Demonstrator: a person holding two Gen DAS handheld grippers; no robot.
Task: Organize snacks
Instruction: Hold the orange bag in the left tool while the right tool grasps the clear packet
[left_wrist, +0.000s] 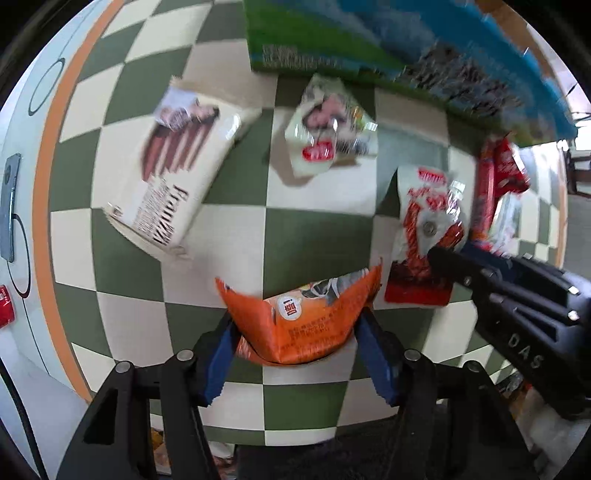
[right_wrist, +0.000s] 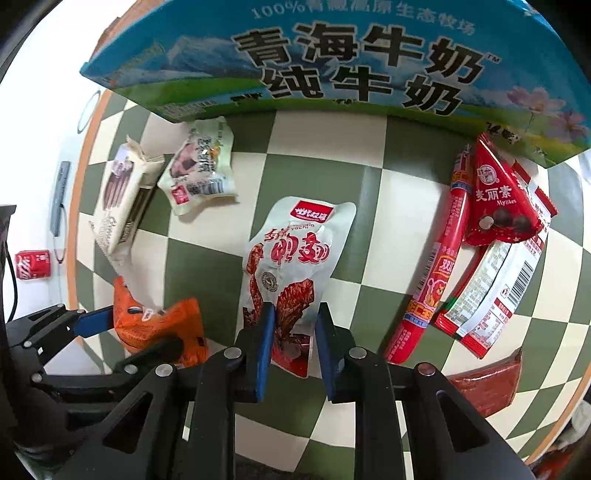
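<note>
An orange snack packet (left_wrist: 303, 325) is bent into a U between the blue pads of my left gripper (left_wrist: 297, 325), which is shut on it above the checkered cloth (left_wrist: 236, 236). In the right wrist view the same packet (right_wrist: 159, 325) sits in the left gripper (right_wrist: 136, 332) at lower left. My right gripper (right_wrist: 295, 314) is shut on the lower end of a white-and-red packet (right_wrist: 291, 251). From the left wrist view, the right gripper (left_wrist: 436, 254) reaches in from the right onto that packet (left_wrist: 424, 229).
A blue-and-green milk carton box (right_wrist: 332, 66) stands along the far side. A cream biscuit-stick box (right_wrist: 118, 199) and a pale packet (right_wrist: 199, 166) lie at left. A red sausage (right_wrist: 439, 266), a red triangular packet (right_wrist: 495, 199) and several flat packets (right_wrist: 491, 291) lie at right. A cola can (right_wrist: 33, 264) stands off the cloth.
</note>
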